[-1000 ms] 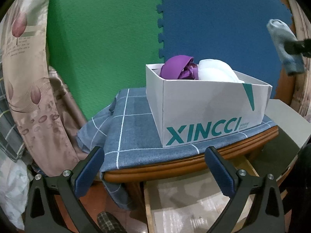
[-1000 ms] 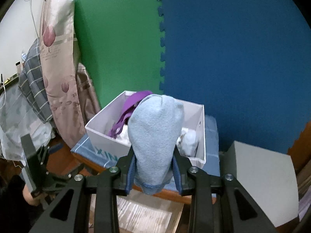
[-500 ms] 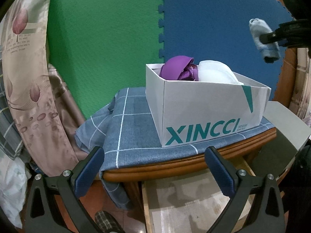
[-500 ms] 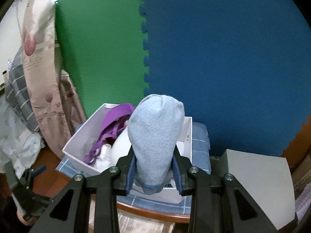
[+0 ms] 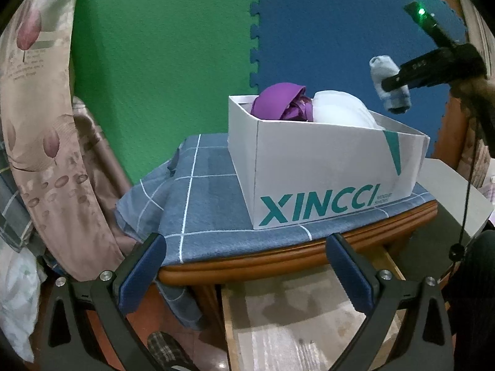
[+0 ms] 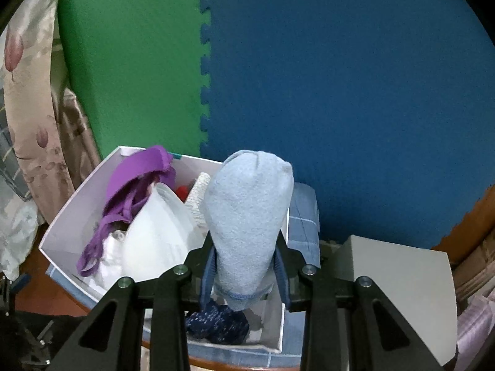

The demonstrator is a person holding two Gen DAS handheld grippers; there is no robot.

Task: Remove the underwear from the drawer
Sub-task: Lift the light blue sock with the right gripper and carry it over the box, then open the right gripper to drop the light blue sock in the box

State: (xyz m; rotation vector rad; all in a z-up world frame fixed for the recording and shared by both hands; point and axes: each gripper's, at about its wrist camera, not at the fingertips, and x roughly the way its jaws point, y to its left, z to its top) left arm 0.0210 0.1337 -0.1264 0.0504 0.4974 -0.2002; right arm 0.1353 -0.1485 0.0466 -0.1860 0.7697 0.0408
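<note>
Right gripper point(image 6: 244, 275) clamped on blue sock point(image 6: 247, 213) above box point(image 6: 62, 225) — to drop it in; left gripper point(image 5: 244, 275) apart, empty, over drawer point(image 5: 297, 324).

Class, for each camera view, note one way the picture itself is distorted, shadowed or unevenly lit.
Left wrist view: fisheye bends the table edge, black corners, shadows on the drawer floor. Right wrist view: black vignette at the corners; the light blue sock fills the near field.
</note>
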